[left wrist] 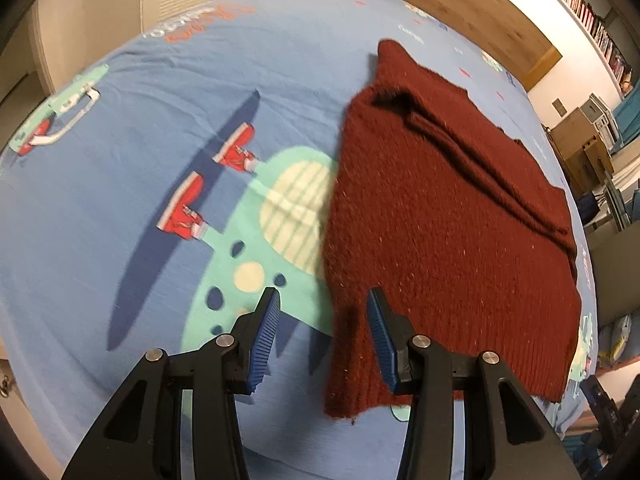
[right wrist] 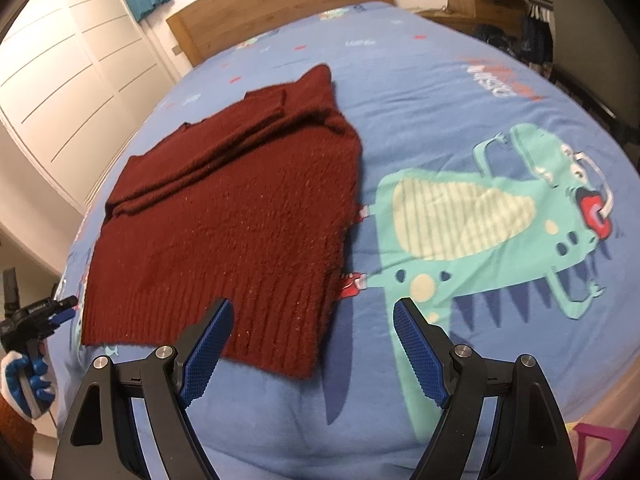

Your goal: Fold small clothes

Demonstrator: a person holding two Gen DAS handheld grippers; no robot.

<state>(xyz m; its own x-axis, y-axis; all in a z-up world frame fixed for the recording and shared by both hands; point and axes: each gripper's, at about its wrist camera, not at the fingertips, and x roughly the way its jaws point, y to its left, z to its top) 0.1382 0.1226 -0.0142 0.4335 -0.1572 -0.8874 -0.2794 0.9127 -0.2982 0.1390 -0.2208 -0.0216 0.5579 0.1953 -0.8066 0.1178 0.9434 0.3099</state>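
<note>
Two grippers: your left gripper and right gripper both gape, grasping nothing.
Garment: dark red knitted sweater, partly folded, lies on blue dinosaur-print bedsheet.

Home bedroom — bed with dinosaur sheet, wooden headboard, wardrobe, bookshelf.

Both grippers, left and right, share one build: matte black, triangular-cutout arms joined by round silver pivot screws, each finger faced inside with a ribbed blue pad. Far left of the right gripper, a hand wears a white-and-blue glove above a rust-brown sleeve.
</note>
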